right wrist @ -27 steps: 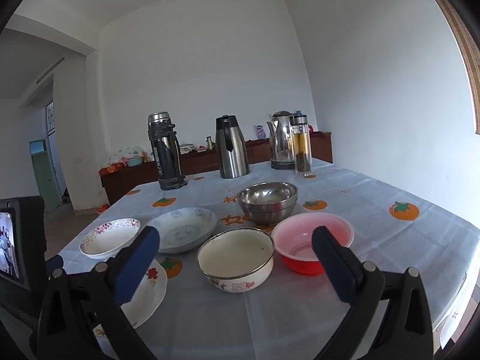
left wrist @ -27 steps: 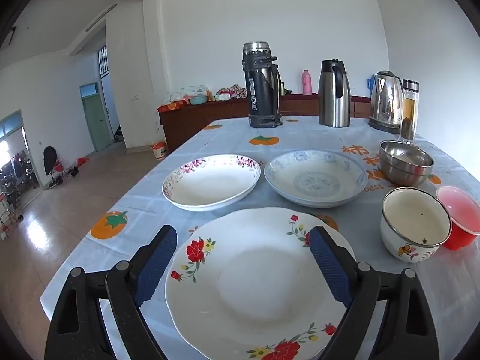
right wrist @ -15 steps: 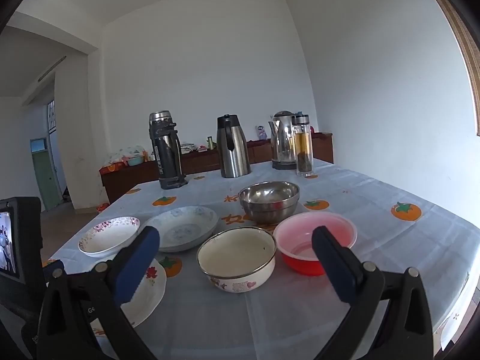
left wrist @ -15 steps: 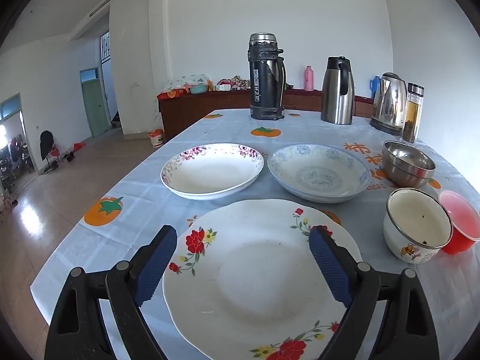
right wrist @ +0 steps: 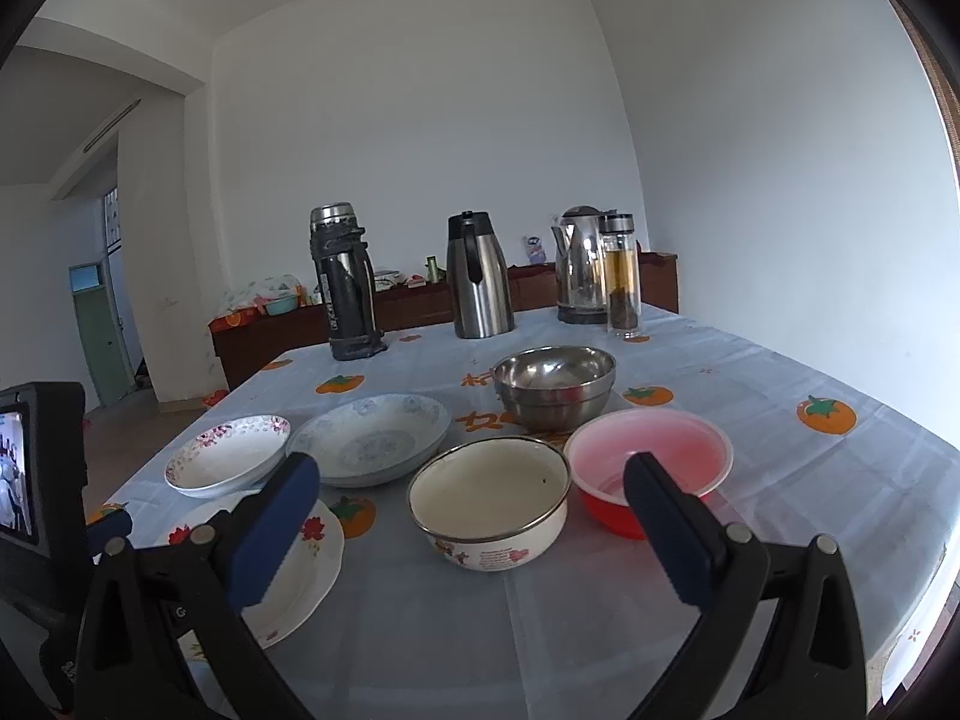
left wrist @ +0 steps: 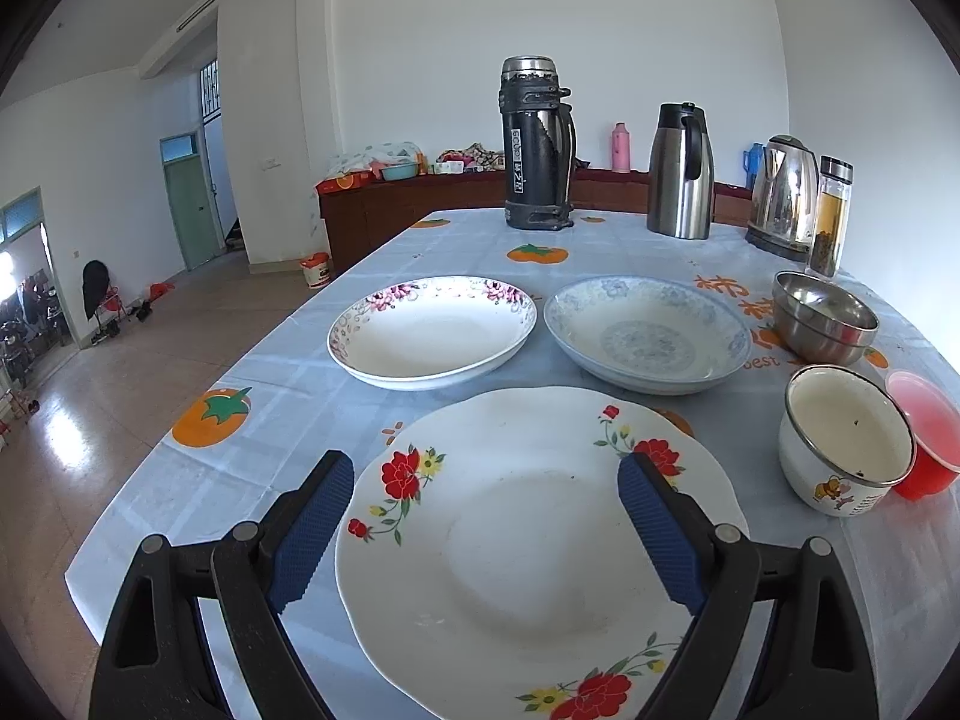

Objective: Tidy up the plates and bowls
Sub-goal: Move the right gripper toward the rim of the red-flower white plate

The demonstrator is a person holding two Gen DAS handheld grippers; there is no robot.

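Both grippers released, holding nothing: left gripper [left wrist: 486,474] above red-flower plate [left wrist: 528,546], right gripper [right wrist: 471,480] before cream bowl [right wrist: 489,498] and red bowl [right wrist: 651,456]. Two more plates behind, steel bowl [right wrist: 555,384] farther back, all on table [right wrist: 780,480].

The left wrist view looks forward and downward along its tool [left wrist: 486,516], close above the red-flowered plate [left wrist: 528,546]. The right wrist view faces more level across the surface [right wrist: 780,480], near the enamel bowl [right wrist: 489,507]. Both share the plates, bowls, the black thermos [left wrist: 534,144] and the far wall.
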